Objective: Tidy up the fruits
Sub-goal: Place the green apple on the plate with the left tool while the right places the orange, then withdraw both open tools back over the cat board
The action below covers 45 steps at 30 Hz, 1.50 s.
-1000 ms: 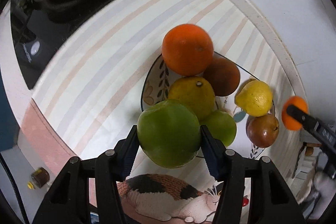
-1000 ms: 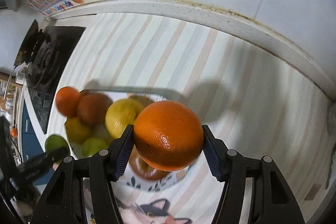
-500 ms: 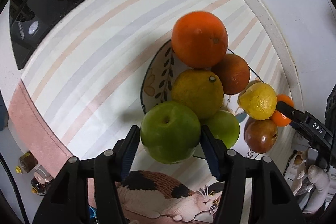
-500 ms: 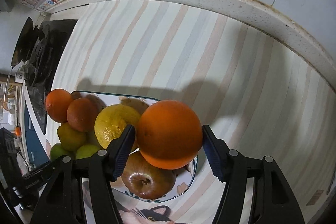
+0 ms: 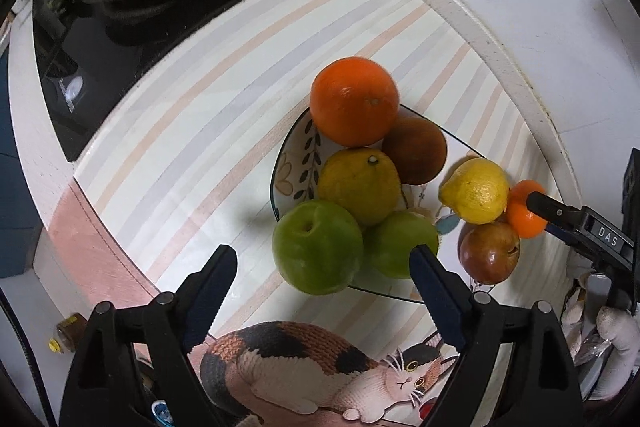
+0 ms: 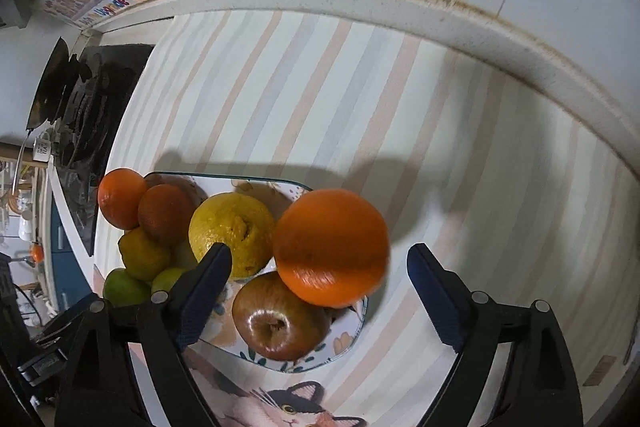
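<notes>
We stand over a patterned plate [image 5: 294,151] on the striped table [image 5: 192,115], both tools pointing steeply down, in the release step of gathering the fruit. At lower centre of the left wrist frame, the left tool [image 5: 323,269] has just been opening; its jaws stand wide with the green apple [image 5: 318,247] between them but clear of both pads, resting at the plate's near edge against a second green fruit [image 5: 400,245] and a yellow citrus [image 5: 360,185]. In the right wrist frame the right tool [image 6: 320,267] has likewise just been opening, and the orange [image 6: 330,247], blurred, sits free between the spread jaws at centre, atop a red apple [image 6: 280,315] beside a lemon [image 6: 230,233]. With the plate heaped, we judge the orange may yet roll. The next move, as we read it, calls for lifting both tools straight up without nudging the pile.
</notes>
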Available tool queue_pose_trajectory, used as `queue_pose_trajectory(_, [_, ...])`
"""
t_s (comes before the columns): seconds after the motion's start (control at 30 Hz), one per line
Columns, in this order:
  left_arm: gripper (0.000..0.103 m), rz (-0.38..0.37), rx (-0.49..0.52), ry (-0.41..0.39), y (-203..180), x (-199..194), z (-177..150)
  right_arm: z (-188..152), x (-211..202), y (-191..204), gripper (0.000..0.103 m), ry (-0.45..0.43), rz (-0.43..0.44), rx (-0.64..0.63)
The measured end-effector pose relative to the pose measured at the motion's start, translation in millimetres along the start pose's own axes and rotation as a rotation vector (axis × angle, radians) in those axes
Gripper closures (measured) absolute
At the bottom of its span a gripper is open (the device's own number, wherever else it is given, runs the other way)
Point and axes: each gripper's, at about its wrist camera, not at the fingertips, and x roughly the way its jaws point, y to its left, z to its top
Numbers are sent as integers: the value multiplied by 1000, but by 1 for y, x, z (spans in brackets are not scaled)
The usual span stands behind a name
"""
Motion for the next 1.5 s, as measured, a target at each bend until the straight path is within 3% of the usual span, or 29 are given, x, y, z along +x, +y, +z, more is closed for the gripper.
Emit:
queue_pose_trajectory(0.2, [15,88,68,-101,-17,-22,-18,-41,-32,24,8,-79,-115,-118])
queue_pose_trajectory(0.4, [15,161,139,-140,-29,-33,-48,-92,-53,34,8,-122,-141,-147])
queue_pose_trajectory(0.63, [15,152,171,-209,-41,-66,-80,-133,-99,34,8,-202,-119,-141])
queue_pose_trajectory(1.03, [15,102,225,-383,-59,-160,-138,-197,-196,53,8,-347,-88,-196])
queue_pose_trajectory(1.5, [15,66,252,-467,-69,-222,-187,-250,-274,68,8,-453,-38,-227])
